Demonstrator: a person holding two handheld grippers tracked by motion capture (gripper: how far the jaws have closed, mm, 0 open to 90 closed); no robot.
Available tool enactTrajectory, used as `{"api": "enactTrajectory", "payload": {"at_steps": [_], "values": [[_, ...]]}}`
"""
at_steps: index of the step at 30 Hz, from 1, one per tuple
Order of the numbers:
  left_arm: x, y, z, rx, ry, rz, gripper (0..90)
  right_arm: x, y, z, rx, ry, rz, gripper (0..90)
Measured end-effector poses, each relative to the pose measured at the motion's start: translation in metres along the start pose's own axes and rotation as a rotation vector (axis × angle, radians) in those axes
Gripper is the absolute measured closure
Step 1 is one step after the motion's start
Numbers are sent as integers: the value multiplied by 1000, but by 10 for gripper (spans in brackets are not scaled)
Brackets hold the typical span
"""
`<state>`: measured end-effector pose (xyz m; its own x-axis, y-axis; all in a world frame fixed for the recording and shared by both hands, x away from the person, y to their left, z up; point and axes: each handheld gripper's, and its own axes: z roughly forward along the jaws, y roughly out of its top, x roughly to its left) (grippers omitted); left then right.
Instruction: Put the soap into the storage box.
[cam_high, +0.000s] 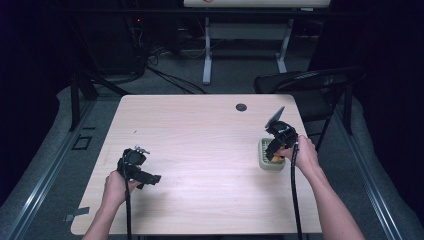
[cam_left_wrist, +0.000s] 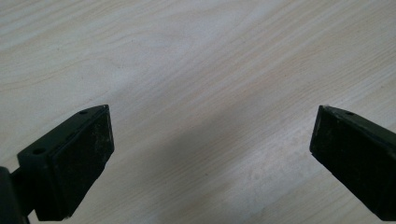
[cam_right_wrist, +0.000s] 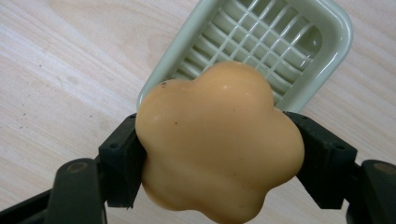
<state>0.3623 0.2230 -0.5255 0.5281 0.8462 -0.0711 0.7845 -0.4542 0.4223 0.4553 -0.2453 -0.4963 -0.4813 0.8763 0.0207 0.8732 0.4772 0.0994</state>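
Our right hand-held gripper (cam_right_wrist: 219, 154) is clamped across a smooth, lobed orange soap (cam_right_wrist: 217, 140), likely slippery, just above the green tray (cam_right_wrist: 336, 46); our left hand-held gripper (cam_left_wrist: 212, 154) gapes.

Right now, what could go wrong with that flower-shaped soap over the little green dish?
The soap looks smooth and rounded, and the right gripper pinches only its sides, so it might slip out. It hangs over the green dish's near rim, so a drop could miss the grid and land on the table.
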Motion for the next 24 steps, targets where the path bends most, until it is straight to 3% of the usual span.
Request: {"api": "enactTrajectory", "payload": {"at_steps": [11,24], "values": [[0,0,0,1,2,3,0,-7,9,11,-6,7,16,267],[-1,0,0,1,-2,5,0,-7,17,23,10,-2,-5,267]]}}
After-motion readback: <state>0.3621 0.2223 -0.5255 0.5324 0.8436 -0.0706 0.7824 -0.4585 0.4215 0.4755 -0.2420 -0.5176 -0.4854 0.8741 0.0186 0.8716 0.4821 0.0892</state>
